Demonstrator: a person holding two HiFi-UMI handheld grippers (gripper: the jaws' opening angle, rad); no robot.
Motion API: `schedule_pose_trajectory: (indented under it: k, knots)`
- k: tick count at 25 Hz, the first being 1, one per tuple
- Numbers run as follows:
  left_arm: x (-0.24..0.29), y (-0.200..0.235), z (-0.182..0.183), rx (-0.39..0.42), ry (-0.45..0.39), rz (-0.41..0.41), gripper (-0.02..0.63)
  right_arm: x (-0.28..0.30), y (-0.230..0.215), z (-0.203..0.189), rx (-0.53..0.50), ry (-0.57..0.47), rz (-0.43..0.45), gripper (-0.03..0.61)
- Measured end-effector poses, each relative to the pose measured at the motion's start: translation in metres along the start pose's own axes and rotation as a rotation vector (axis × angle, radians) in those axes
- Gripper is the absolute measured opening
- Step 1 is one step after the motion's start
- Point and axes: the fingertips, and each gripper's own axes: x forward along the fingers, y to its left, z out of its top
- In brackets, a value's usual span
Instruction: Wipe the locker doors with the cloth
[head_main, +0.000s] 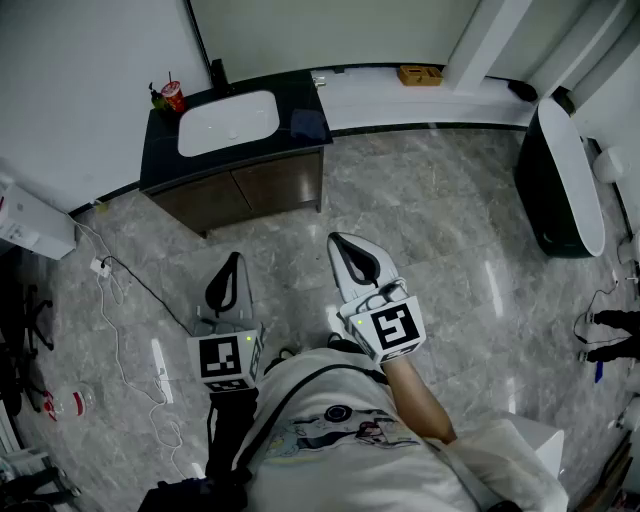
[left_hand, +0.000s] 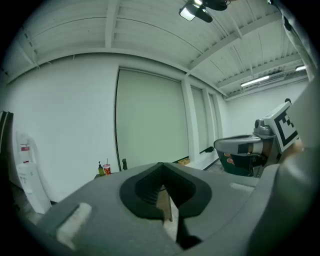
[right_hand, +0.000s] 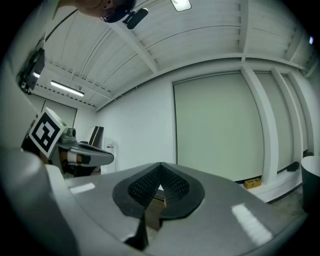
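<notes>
Closed to a point on the left gripper (left_hand: 165, 192), fingers pressed pad to pad with nothing between. Same on the right gripper (right_hand: 159, 187): fingers together, empty. Holds both low before the chest, side by side and apart, tips aimed forward over the floor (head_main: 450, 250), the right one slightly ahead, on a bare forearm (head_main: 420, 400) coming out from a white shirt (head_main: 330, 440). Two marker cubes (head_main: 228, 357), one per gripper.

Stands on grey marbled tiles in a white-walled room. Ahead, one dark desk (head_main: 300, 100) over a brown cabinet (head_main: 250, 195), with one white basin (head_main: 228, 122) sunk in its middle. At the desk's far left corner, one red cup (head_main: 173, 96) with a straw, just beside one green bottle (head_main: 156, 98). Toward the right edge of the floor, one dark tub (head_main: 565, 180) with a white inside. By the far wall, one yellow box (head_main: 420, 74). On the floor at left, one white cable (head_main: 120, 330) and one clear bottle (head_main: 70, 402) lying on its side. Cannot tell from any view where the cloth or the locker doors are.
</notes>
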Motion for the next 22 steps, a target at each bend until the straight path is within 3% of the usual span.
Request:
schedule_pose_trajectory:
  k: [22]
  knots:
    - [0.010, -0.021, 0.001, 0.005, 0.003, 0.017, 0.002, -0.012, -0.028, -0.006, 0.035, -0.023, 0.004, 0.005]
